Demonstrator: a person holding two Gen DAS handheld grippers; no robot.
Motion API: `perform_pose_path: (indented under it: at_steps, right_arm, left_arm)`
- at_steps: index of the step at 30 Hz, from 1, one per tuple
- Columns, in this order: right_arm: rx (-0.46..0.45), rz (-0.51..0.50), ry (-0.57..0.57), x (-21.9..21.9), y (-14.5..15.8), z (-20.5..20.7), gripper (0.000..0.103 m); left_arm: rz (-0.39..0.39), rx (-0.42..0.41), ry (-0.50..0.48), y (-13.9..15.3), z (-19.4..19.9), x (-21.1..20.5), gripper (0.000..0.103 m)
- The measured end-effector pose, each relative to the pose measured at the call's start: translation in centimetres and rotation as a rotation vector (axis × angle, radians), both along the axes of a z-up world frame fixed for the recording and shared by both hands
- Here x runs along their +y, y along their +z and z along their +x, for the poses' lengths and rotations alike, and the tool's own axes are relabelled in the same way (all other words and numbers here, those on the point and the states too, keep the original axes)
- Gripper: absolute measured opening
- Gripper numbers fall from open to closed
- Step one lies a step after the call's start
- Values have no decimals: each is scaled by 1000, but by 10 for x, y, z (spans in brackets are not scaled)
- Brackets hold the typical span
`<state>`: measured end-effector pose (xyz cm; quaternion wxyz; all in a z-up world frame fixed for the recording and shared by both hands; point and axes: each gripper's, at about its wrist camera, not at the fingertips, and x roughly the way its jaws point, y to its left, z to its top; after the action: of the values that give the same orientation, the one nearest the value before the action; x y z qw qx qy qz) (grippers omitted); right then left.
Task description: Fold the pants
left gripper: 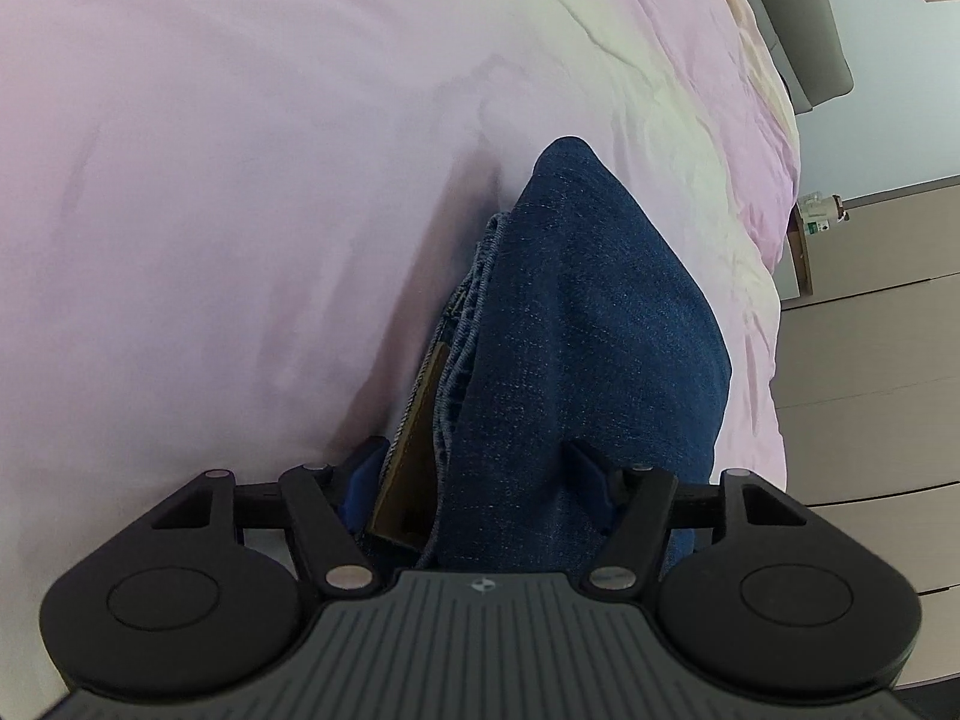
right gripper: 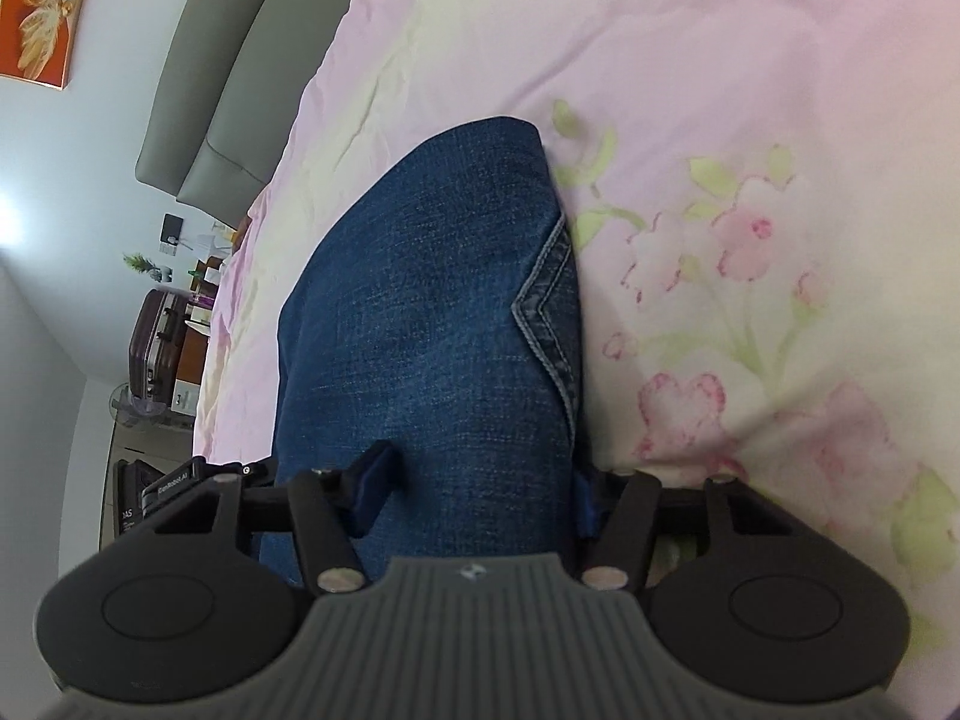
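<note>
Jeans (left gripper: 576,324), one folded blue denim pair, lie on the bed (left gripper: 240,180); two grippers, left gripper (left gripper: 480,480) and right gripper (right gripper: 474,486), each clamp the jeans' near end.

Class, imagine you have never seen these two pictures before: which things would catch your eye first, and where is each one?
The dark blue jeans stand out most, a folded bundle running up the middle of both views. Each hand-held gripper grips it at the bottom, the left and the right, with fingers on either side of the denim. Behind lies a pale pink bedspread printed with pink flowers.
</note>
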<state>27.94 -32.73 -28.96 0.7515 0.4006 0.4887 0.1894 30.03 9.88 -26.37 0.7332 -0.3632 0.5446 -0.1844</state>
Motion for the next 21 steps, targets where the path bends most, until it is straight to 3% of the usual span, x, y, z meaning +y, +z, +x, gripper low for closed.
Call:
perform_pose_path:
  at_steps: [6, 9, 11, 15, 16, 17, 21]
  right_arm:
    - [-24, -2, -5, -1, 4, -4, 41]
    - [-46, 5, -11, -4, 17, -9, 24]
    - [-66, 31, -14, -12, 32, -13, 23]
    - [-36, -60, -7, -28, 58, -18, 23]
    - [-27, -60, -10, -33, 59, -19, 22]
    - [-10, -61, -16, -38, 57, -21, 23]
    - [35, -35, -53, -44, 40, -25, 23]
  left_arm:
    - [62, -37, 14, 16, -15, -7, 59]
    - [53, -54, 1, 26, -24, -10, 46]
    - [46, -52, -31, 31, -28, -18, 44]
    - [35, -27, -66, 31, -29, -40, 47]
    - [29, -16, -62, 29, -27, -42, 51]
    - [38, -11, -64, 26, -24, -43, 63]
    - [-3, 26, -42, 14, -19, -38, 68]
